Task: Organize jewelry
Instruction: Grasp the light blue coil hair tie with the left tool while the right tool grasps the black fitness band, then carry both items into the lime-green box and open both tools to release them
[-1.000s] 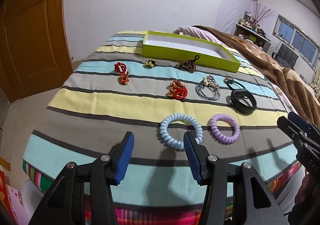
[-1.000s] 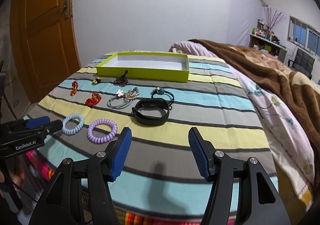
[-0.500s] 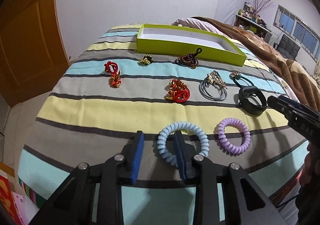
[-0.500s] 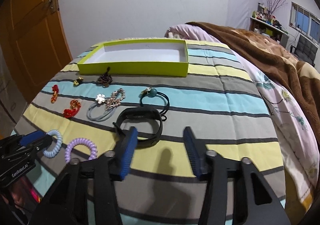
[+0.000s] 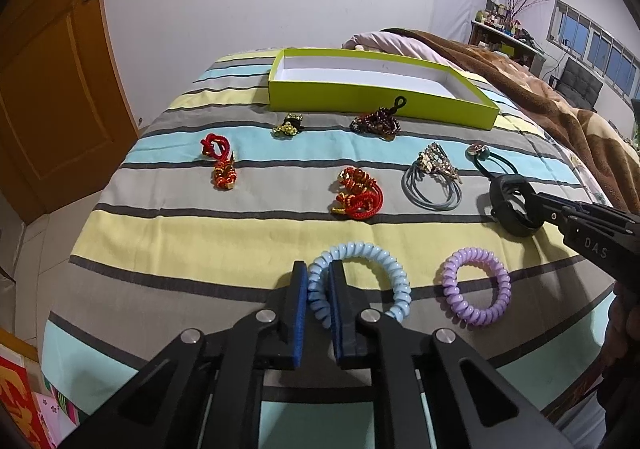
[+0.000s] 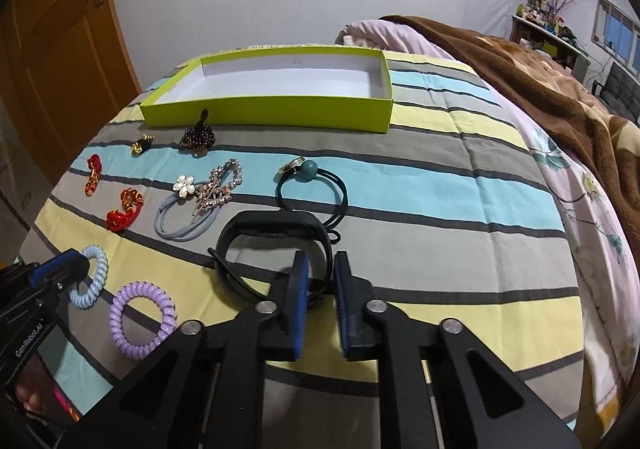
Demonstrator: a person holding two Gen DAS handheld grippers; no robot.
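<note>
Striped bed [image 6: 440,185] carrying an empty green tray [image 6: 280,111] at the far edge. Nearer, right tongs [image 6: 320,281] narrowed around the black wristband [image 6: 276,227], pads apparently touching its near side. Left tongs [image 5: 319,289] clamped on the blue coil tie [image 5: 384,269], beside the purple coil tie [image 5: 476,291].

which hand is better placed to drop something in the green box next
Right, marginally. The right tongs straddle the black band, which lies nearer the green box. The left tongs grip the blue coil tie at the bed's near edge, farther away.
</note>
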